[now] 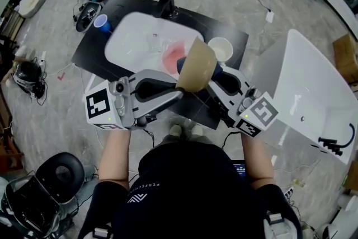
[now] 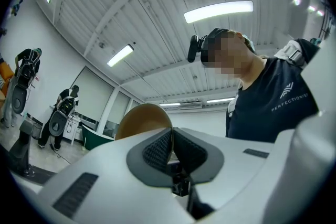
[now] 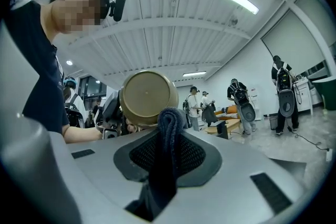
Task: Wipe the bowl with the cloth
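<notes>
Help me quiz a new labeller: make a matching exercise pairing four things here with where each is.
Things:
1 tan round bowl
2 dark blue cloth
3 blue plastic cup
4 pink item

Places:
A in the white basin
B held in the right tool
C on the black counter
D rim pinched by the left tool

Pairs: 1-D, 2-B, 3-C, 4-A.

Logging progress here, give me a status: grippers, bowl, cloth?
Left gripper shut on bowl rim, bowl held up over sink. Right gripper shut on cloth, cloth at bowl's base, contact unclear. Nothing between them.
</notes>
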`<control>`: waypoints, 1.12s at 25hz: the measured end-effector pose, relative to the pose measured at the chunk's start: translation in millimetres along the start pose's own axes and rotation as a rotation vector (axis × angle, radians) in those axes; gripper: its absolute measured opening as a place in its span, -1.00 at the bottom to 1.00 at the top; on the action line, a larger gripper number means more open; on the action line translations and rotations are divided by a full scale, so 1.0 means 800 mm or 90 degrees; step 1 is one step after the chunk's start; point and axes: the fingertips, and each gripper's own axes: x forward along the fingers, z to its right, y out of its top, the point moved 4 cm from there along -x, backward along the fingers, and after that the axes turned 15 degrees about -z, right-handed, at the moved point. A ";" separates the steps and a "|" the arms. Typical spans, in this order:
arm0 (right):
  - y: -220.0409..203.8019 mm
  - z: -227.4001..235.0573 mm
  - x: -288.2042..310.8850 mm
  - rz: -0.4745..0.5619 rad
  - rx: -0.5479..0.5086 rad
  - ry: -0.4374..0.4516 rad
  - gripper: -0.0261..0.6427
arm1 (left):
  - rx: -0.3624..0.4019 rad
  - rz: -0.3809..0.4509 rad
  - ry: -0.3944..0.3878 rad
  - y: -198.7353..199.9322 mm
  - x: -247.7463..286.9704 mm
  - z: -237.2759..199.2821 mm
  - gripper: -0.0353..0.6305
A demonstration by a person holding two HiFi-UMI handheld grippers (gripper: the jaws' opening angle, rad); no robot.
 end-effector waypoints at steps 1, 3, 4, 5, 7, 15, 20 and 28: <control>0.000 -0.002 0.001 -0.001 0.000 0.004 -0.66 | 0.000 0.004 0.005 0.002 0.001 -0.003 -0.85; -0.001 -0.006 0.003 -0.003 -0.001 0.011 -0.66 | -0.003 0.010 0.022 0.005 0.003 -0.009 -0.85; -0.002 -0.008 0.004 -0.004 -0.001 0.013 -0.66 | -0.005 0.011 0.030 0.005 0.003 -0.013 -0.85; -0.002 -0.010 0.006 -0.006 -0.002 0.015 -0.66 | -0.009 0.012 0.038 0.006 0.003 -0.016 -0.85; -0.002 -0.013 0.008 -0.010 -0.005 0.018 -0.66 | -0.015 0.013 0.055 0.006 0.003 -0.022 -0.85; -0.009 -0.029 0.003 -0.025 -0.014 0.029 -0.66 | -0.040 0.000 0.136 -0.010 0.006 -0.032 -0.85; -0.014 -0.039 -0.006 -0.030 -0.020 0.040 -0.66 | -0.059 -0.005 0.171 -0.023 0.009 -0.030 -0.85; -0.016 -0.050 -0.019 -0.032 -0.030 0.055 -0.66 | -0.059 -0.064 0.232 -0.048 0.019 -0.026 -0.85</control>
